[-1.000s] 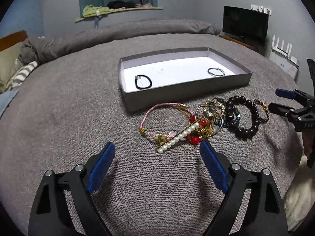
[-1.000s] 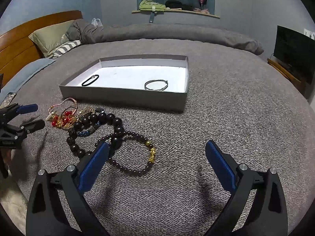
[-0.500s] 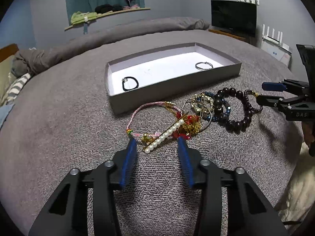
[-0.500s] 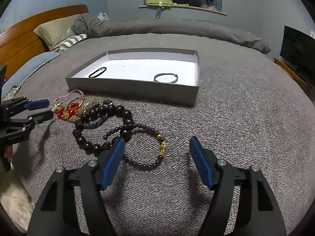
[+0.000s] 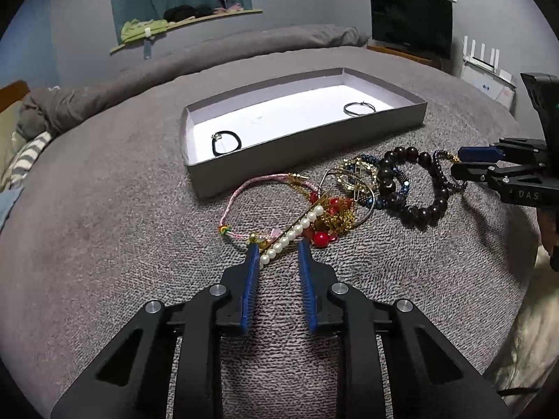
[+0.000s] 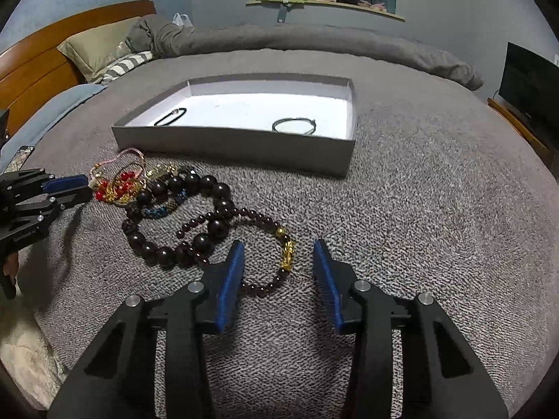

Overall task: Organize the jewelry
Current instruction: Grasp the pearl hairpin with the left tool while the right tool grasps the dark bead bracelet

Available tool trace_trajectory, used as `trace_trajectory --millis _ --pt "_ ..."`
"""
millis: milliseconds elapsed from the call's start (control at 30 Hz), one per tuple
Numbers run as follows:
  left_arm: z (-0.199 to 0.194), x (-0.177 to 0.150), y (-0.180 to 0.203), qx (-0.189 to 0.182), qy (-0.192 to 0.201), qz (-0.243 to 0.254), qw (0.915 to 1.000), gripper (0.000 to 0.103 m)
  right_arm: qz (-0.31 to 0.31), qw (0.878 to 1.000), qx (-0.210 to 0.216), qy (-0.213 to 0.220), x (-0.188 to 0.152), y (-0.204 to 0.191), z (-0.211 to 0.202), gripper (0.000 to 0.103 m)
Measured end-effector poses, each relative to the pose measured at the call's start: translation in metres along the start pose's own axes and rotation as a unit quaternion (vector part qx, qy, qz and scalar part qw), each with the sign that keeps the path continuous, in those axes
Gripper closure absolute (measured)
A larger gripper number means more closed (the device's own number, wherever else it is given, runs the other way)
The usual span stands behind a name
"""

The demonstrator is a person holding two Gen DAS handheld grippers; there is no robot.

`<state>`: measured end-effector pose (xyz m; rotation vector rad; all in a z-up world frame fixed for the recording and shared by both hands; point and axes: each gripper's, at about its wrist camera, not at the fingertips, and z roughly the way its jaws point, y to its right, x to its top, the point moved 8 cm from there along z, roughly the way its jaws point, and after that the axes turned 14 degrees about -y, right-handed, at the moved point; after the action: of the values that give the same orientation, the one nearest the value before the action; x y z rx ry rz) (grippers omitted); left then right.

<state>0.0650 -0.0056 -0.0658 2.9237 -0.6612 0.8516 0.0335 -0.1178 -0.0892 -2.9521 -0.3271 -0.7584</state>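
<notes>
Only 2 pieces have been laid in the grey box [image 5: 307,146]: a black band [image 5: 226,142] at its left end and a thin ring [image 5: 359,108] at its right. On the bed [image 5: 104,244], the left tool [image 5: 277,249] has been narrowed around the pearl clip [image 5: 291,234], not yet visibly clenched. The right tool [image 6: 277,256], also just narrowed but unclenched, is set astride the garnet bracelet [image 6: 288,255]; the tangled pile remains unsorted.

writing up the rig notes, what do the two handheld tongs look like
Both tongs match: the left tongs and right tongs have matte black angular frames with triangular cut-outs, silver round bolts at the pivots, and flat blue ribbed pads on the inner faces of the fingers. Seen from the left wrist view, the right one carries pale lettering on its side. No cables or sleeves show.
</notes>
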Motion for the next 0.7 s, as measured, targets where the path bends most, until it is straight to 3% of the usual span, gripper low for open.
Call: trace_trajectory --millis 200,333,400,700 --pt "0.001 -0.001 0.001 0.002 -0.002 0.005 1.0000 0.082 -0.003 1.000 -0.001 -0.009 -0.003 -0.003 0.004 0.077" --pt "0.005 -0.002 0.001 0.004 -0.008 0.008 0.9999 0.084 -0.004 1.000 -0.001 -0.011 -0.002 -0.004 0.005 0.079" --pt "0.008 -0.003 0.002 0.008 -0.012 0.012 0.9998 0.084 -0.004 1.000 0.000 -0.012 -0.003 -0.005 0.006 0.086" --pt "0.018 0.002 0.000 0.035 -0.010 0.024 0.9991 0.084 -0.005 1.000 -0.002 -0.014 -0.003 -0.005 0.007 0.087"
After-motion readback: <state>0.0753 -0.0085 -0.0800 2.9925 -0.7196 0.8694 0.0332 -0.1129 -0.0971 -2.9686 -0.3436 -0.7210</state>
